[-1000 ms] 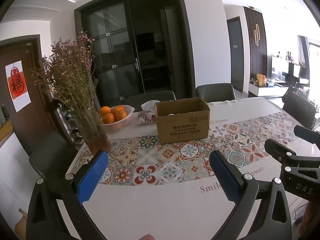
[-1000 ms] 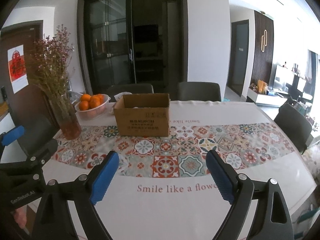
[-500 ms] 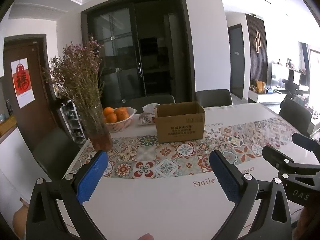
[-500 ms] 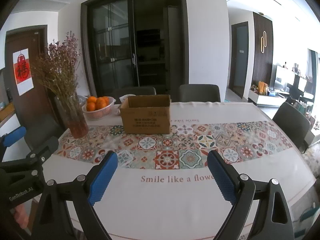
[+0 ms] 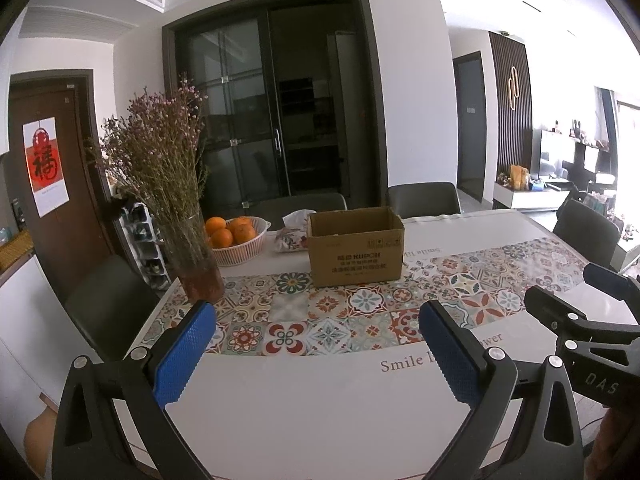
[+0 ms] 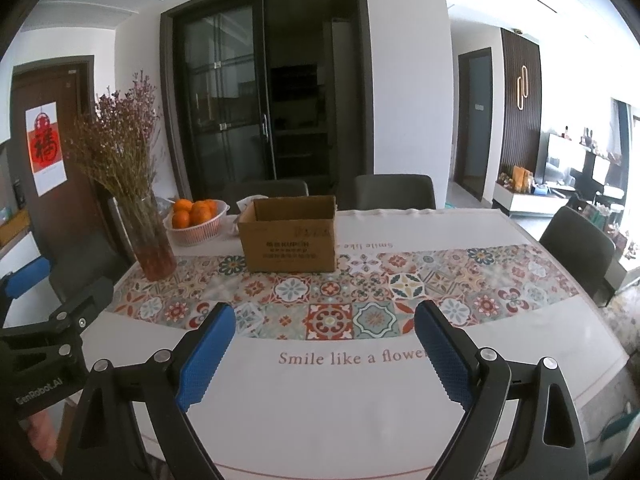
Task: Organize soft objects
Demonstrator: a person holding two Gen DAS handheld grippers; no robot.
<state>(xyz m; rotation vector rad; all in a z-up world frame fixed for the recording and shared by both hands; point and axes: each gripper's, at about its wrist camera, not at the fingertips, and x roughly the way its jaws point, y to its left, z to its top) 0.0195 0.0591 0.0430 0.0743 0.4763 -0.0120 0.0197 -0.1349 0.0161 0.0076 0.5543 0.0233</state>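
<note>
Left claw [image 5: 316,354] and right claw [image 6: 322,354]: both spread wide, empty, above near edge of surface [image 6: 360,408]. Box [image 6: 290,234] far side, open; contents possibly white, unclear. Pouch [image 5: 292,236] just behind it.

- White walls [image 6: 404,92] and a white ceiling with a stepped moulding [image 5: 96,20] at upper left
- Tall dark-framed glass doors [image 6: 240,96] stand in the middle of the far wall, shelves dimly visible behind them
- A brown door [image 5: 52,184] at left carries a white poster [image 5: 45,166] with a red character
- Grey chairs [image 6: 394,192] are drawn up along the worktop [image 6: 340,408], which wears a white cloth with a patterned tile band and the words "Smile like a flower"
- A dark slatted panel [image 6: 520,120] stands at right beside another dark doorway [image 6: 474,124]
- Bright daylight comes from the far right, over a low white cabinet [image 5: 528,198]
</note>
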